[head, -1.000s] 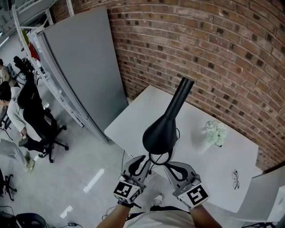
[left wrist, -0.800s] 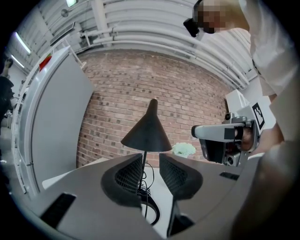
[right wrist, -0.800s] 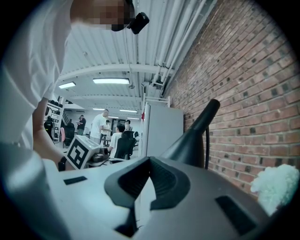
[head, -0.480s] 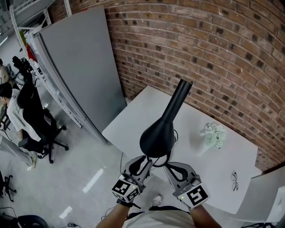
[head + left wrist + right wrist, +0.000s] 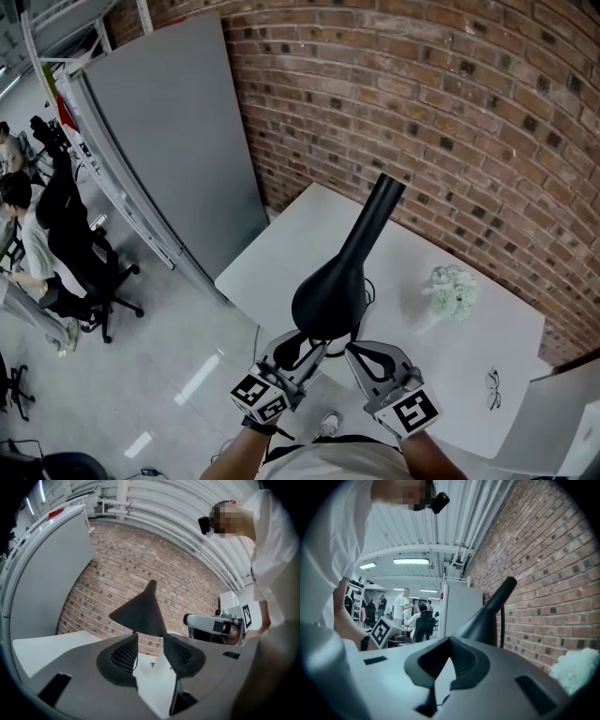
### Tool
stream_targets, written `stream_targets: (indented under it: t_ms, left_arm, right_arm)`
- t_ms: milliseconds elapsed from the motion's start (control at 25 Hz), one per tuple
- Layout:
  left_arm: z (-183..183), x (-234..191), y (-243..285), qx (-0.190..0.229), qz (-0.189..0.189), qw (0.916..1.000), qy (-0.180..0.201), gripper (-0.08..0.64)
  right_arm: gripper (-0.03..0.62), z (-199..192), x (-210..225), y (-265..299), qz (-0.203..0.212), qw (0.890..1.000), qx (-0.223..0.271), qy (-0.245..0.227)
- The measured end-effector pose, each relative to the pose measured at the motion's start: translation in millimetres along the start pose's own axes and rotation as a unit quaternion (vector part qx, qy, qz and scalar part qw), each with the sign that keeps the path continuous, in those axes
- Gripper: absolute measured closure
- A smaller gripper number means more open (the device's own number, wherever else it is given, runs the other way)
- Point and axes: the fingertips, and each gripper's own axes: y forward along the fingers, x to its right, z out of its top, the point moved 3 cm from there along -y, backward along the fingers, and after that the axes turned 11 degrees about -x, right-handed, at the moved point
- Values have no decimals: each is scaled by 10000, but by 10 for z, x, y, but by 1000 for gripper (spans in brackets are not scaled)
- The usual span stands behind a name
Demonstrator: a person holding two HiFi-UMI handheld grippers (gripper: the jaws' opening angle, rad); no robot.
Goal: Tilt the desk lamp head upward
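The black desk lamp stands on the white table [image 5: 281, 246], its cone head [image 5: 328, 292] hanging low over the near edge and its neck [image 5: 375, 214] slanting up toward the brick wall. My left gripper [image 5: 314, 345] sits just below the head's near rim. Its jaws have just been opening and stand apart with nothing between them. In the left gripper view the lamp head [image 5: 140, 613] lies beyond the left gripper [image 5: 150, 639]. My right gripper [image 5: 350, 350] is beside it under the head; in the right gripper view the right gripper [image 5: 449, 641] has its fingertips together, and the lamp head [image 5: 480, 625] rises behind.
A white bunch of flowers [image 5: 453, 289] and a pair of glasses [image 5: 494, 382] lie on the table's right part. A grey partition [image 5: 178, 131] leans against the brick wall [image 5: 450, 103] at left. Beyond it are an office chair [image 5: 75, 248] and seated people.
The left gripper's jaws have spread apart, and its marker cube has rolled a little. Both grippers have shifted slightly under the lamp head.
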Motion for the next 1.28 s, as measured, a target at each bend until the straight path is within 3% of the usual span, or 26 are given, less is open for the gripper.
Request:
stream_targets:
  t_ms: [160,320,1280]
  left_arm:
    - [31,63,30,176,-363,9991,-91,392]
    - [21,79,45,195,-468,9987,-42,379]
    - [164,121,-79,152,-247,9992,293,400]
  right_arm:
    - [575,-3,79,-1,20,10000,29,11]
    - [575,-25,109,6,66,10000,39,9]
    - [575,-4,83,30,219,9996,98,-175]
